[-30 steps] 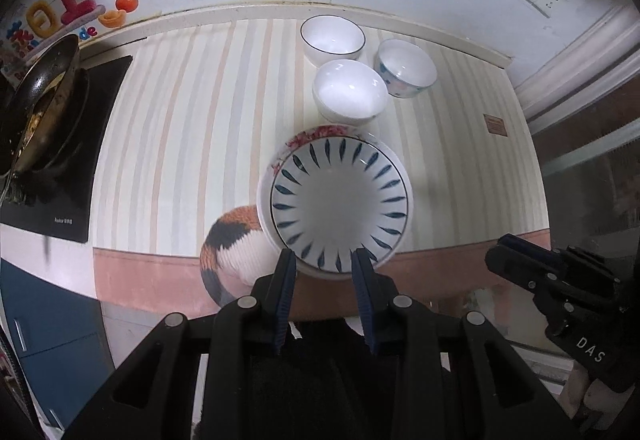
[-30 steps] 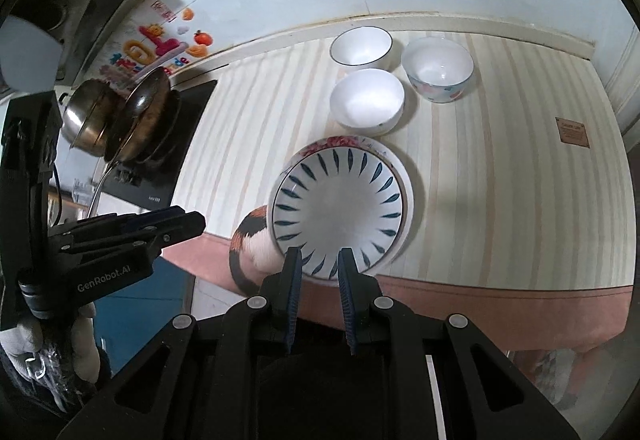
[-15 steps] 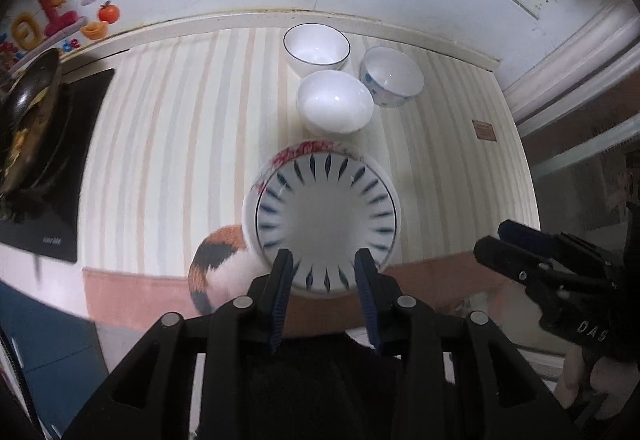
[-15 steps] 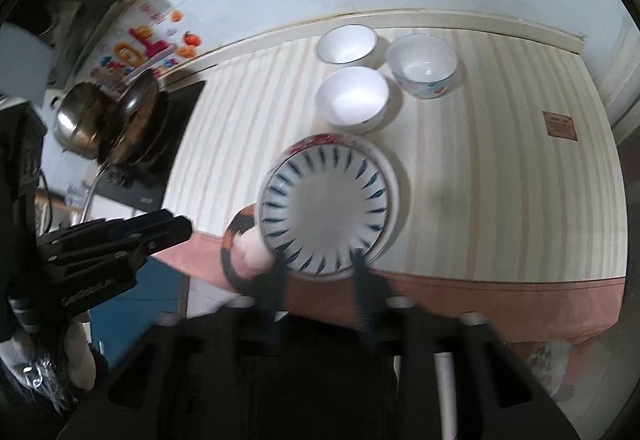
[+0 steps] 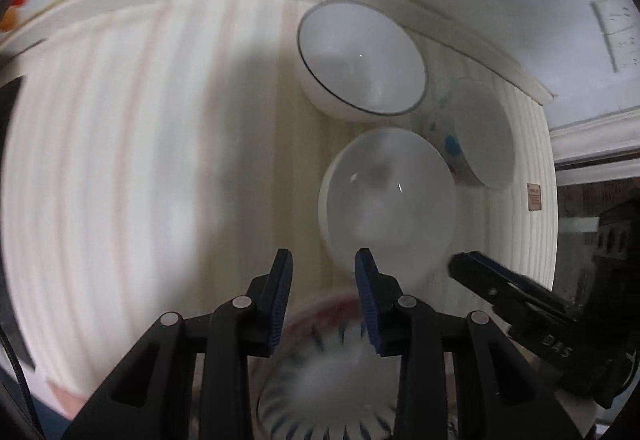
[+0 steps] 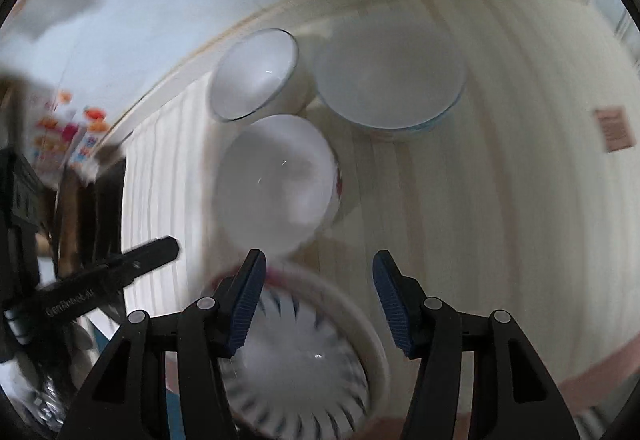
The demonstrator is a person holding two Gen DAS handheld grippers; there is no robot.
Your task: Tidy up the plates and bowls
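Left wrist view, blurred: the left gripper, black with blue ribbed pads, points steeply down at the cream countertop with pale pink stripes. Its jaws stand a narrow gap apart with nothing clamped between them. Just past the fingertips sits a plain white round bowl. Behind it, near the wall, is a white bowl with a thin dark rim line, and to the right a white bowl with blue marks on its outer wall; the three stand close together, and I cannot tell whether they touch. Under the fingers lies a white plate with blue radial dashes, resting on a larger white plate with a red floral rim. The right gripper enters at lower right. Right wrist view, also blurred: the right gripper has jaws well apart; they have just been closing a little, with nothing pressed between the pads. The left pad overlaps the far edge of the red-rimmed plate, on which the blue-dashed plate lies. The plain bowl is just beyond the plates; the dark-rimmed bowl and the blue-marked bowl are behind it by the wall. The left gripper shows at left, over the striped countertop.
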